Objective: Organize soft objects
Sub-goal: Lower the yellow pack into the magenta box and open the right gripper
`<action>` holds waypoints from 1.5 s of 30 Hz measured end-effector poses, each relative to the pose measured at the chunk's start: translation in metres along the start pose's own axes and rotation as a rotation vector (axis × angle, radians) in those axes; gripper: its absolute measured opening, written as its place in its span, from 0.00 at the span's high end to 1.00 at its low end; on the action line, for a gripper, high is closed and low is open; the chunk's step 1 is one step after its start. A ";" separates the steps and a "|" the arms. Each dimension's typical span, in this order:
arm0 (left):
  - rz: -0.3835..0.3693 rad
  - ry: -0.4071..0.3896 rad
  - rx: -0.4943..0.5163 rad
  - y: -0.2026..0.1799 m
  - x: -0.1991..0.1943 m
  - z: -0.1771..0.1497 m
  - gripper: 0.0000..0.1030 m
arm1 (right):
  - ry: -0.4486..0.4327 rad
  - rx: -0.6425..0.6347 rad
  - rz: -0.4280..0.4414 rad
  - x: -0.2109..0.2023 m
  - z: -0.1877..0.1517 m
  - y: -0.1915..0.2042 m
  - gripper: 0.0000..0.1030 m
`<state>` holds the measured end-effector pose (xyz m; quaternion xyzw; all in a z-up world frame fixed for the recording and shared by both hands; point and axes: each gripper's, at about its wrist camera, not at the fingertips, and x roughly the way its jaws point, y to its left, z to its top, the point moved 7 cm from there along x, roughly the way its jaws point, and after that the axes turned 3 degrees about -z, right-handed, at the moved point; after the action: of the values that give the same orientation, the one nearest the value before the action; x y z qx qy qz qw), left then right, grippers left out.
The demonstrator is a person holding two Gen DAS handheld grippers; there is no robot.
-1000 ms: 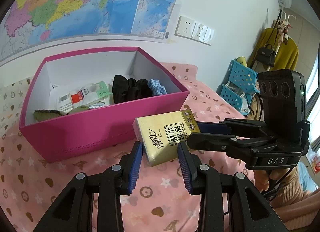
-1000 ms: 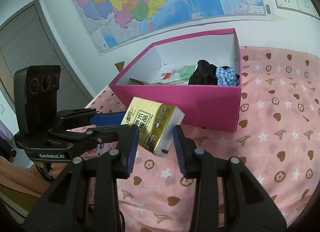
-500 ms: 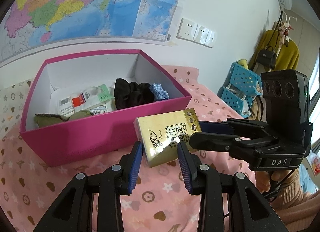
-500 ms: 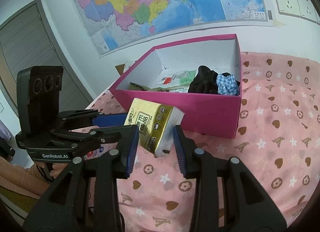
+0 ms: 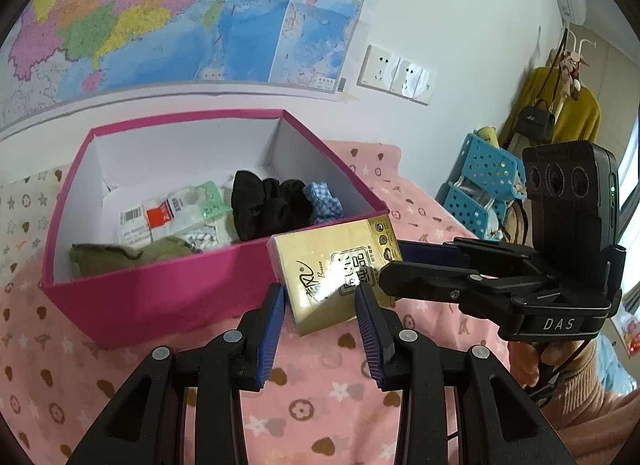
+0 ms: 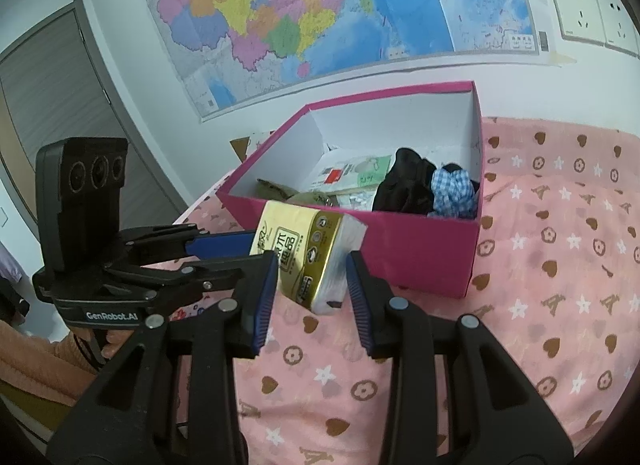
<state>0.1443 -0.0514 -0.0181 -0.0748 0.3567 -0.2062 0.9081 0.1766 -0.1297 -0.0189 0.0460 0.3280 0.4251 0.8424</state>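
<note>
So both grippers are pinching the same gold tissue pack at once: the left gripper is squeezing its near end between the blue pads, and the right gripper is clamping it from the other side, with the white tissue end poking out toward its right pad. The pack is hanging in the air, tilted, just in front of the pink box's near wall and about level with its rim, not inside it. The box is sitting on the bed, which is wearing a pink sheet with hearts, stars and flowers, and its far side is lying close to the wall-side edge of the bed under the big map. Inside the box, a black bundle of fabric is sitting next to a blue checked cloth toward the right end, some white and green packets are lying in the middle, and an olive green cloth is slumping at the left end. Off the right side of the bed, blue plastic baskets are standing by the wall.
</note>
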 end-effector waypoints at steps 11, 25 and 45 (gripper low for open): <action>0.017 -0.031 -0.003 0.011 0.007 0.029 0.65 | -0.029 0.007 -0.007 0.011 0.031 -0.012 0.63; 0.021 -0.015 -0.095 0.041 0.030 0.051 0.65 | -0.010 0.037 -0.034 0.041 0.051 -0.031 0.63; 0.128 -0.013 -0.108 0.065 0.018 0.035 0.60 | 0.010 0.056 -0.098 0.044 0.036 -0.038 0.63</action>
<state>0.2008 -0.0012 -0.0217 -0.1019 0.3652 -0.1280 0.9165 0.2425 -0.1136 -0.0263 0.0512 0.3460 0.3745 0.8588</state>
